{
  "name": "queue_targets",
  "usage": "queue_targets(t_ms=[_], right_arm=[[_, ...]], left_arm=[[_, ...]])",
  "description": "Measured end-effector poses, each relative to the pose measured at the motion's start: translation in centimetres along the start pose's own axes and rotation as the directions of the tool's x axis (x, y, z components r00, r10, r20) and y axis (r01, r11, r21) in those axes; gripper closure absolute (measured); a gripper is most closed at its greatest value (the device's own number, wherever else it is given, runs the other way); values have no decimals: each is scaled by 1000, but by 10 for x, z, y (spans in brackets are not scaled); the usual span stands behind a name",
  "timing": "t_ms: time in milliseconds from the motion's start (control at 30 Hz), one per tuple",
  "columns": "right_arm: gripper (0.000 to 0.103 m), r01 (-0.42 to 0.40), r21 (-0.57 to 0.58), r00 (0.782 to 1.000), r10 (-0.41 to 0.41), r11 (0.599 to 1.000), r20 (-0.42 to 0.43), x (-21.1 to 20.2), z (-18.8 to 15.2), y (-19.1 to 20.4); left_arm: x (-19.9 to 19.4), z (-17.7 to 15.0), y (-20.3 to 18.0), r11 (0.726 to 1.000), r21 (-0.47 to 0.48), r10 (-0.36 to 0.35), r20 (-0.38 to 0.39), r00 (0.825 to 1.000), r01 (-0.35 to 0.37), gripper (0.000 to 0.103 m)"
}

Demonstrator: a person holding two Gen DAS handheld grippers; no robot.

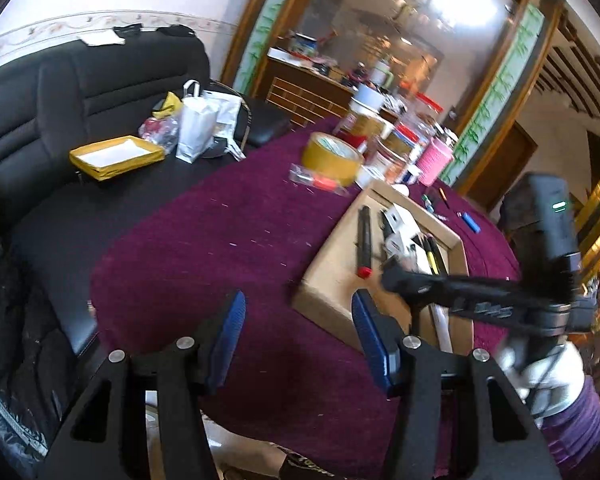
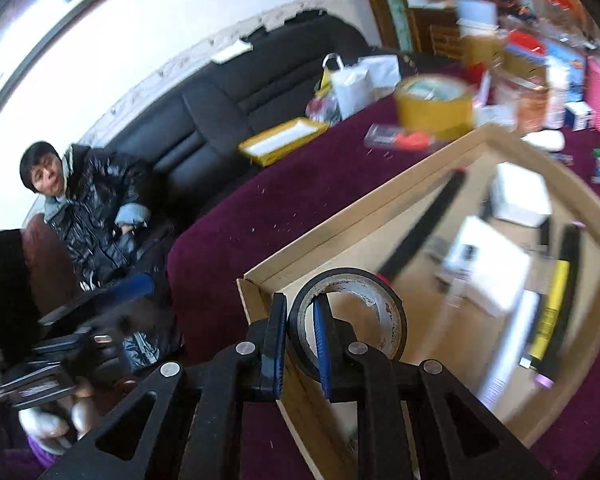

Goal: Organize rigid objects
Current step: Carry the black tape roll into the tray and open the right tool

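Right gripper (image 2: 300, 344) clamps black tape roll (image 2: 384, 308) over cardboard box (image 2: 260, 284) — left gripper (image 1: 296, 332) released, empty, box at two o'clock.

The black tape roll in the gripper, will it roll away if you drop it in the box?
It might. The black tape roll is a round ring, pinched through its wall by the right gripper, so on edge it could roll. The cardboard box has raised walls that would probably stop it. It looks stiff and light.
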State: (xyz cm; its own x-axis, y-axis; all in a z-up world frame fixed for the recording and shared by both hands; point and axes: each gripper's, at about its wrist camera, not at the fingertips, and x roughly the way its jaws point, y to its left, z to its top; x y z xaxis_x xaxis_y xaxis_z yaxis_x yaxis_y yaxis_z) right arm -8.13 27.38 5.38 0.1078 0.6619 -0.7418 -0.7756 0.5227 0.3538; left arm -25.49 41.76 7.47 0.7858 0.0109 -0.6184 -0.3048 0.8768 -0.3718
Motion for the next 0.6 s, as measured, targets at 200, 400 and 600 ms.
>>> queue_targets(t_ms=[200, 400, 600], right_arm=[[86, 121, 18, 991, -120, 993, -54, 31, -1, -18], [74, 139, -15, 990, -139, 990, -20, 11, 0, -15], [46, 183, -10, 969, -179, 983, 170, -56, -15, -15]], left_arm=[[-4, 2, 13, 1000, -12, 29, 2, 1000, -29, 37], [8, -2, 4, 1000, -1, 30, -35, 999, -30, 33], [-1, -2, -40, 971, 158, 175, 57, 983, -182, 30]])
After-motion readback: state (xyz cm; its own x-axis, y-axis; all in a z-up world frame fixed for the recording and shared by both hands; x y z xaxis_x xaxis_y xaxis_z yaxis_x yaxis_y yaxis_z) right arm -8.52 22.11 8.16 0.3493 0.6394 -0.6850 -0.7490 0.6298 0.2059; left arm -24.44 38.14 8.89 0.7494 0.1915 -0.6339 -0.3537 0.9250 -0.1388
